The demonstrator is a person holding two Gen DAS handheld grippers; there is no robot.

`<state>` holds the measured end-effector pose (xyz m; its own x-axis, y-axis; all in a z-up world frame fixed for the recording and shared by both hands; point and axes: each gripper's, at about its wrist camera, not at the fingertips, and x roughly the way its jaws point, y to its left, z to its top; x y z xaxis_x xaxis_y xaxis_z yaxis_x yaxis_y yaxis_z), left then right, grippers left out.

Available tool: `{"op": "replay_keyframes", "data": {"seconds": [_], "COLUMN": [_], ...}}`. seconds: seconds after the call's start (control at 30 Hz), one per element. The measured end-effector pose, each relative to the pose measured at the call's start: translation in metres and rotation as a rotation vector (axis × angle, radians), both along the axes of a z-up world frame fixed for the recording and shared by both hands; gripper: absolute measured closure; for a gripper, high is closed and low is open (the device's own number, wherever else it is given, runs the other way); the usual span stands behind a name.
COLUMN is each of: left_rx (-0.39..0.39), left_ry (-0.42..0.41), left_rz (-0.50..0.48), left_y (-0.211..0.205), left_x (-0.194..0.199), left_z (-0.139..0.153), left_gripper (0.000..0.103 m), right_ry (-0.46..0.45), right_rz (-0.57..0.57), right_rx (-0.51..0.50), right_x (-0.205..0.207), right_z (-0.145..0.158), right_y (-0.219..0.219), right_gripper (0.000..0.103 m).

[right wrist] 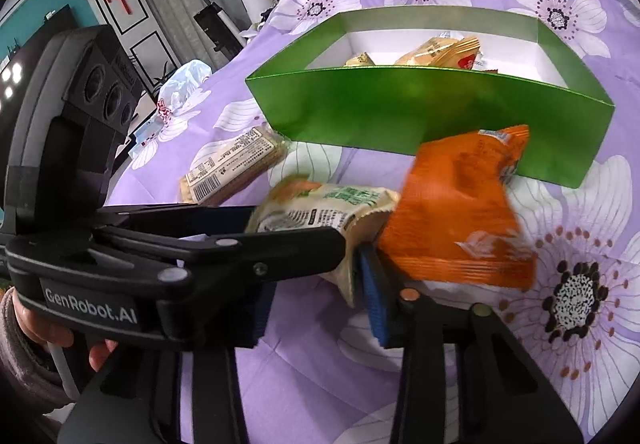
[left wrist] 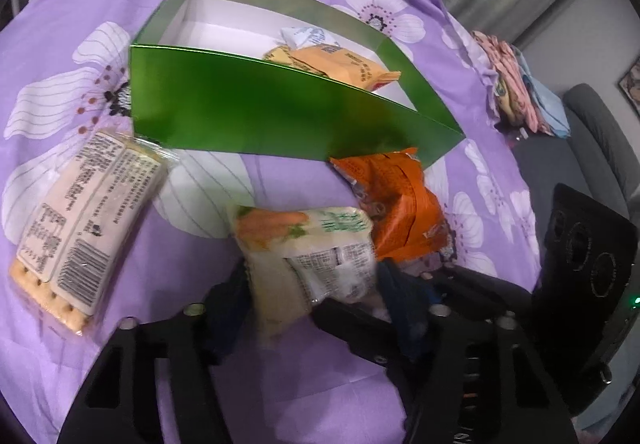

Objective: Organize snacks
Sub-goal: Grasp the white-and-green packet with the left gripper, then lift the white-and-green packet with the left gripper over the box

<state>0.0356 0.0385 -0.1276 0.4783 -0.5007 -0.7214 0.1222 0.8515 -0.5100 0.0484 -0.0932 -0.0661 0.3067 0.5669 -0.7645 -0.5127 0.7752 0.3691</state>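
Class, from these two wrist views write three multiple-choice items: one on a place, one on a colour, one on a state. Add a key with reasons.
1. Where does the flat cracker pack with the barcode lie?
A. inside the box
B. on the floral purple cloth, outside the box
C. on the orange bag

2. What colour are the outer walls of the open cardboard box?
A. red
B. blue
C. green

3. What sits between the left gripper fingers?
A. the pale snack bag with carrot print
B. nothing
C. the crinkled orange snack bag

Key: 1 B, it lies on the cloth left of the box; 2 C, the walls are shiny green; 3 A, the pale bag fills the gap.
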Motion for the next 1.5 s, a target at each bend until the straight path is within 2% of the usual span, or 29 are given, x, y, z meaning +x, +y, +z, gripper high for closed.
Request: {"op": "replay_keyframes", "data": {"seconds": [0.33,0.93,1.5], "left_rx": [0.036,0.056,0.085], "left_ry": [-0.033,-0.169,-0.233], "left_rz": [-0.006,-0.009,-0.052], "left_y": [-0.001,0.0,-0.02], "left_x": [-0.001,-0.02,0.008], "left_z": [0.009,0.068,0.098], "left_gripper": [0.049,0.049,0.049], "right_ry": [-0.03,-0.161,-0.233], "right_rz": [0.009,0.015,-0.041], "right_rx": [-0.016,0.019,0.041], "right_x": [-0.003,-0.016,0.004], "right_z": [0.004,0.061,0.085], "right_y": [0.003,0.003,-0.013], "right_gripper": [0.08,0.08,0.08]}}
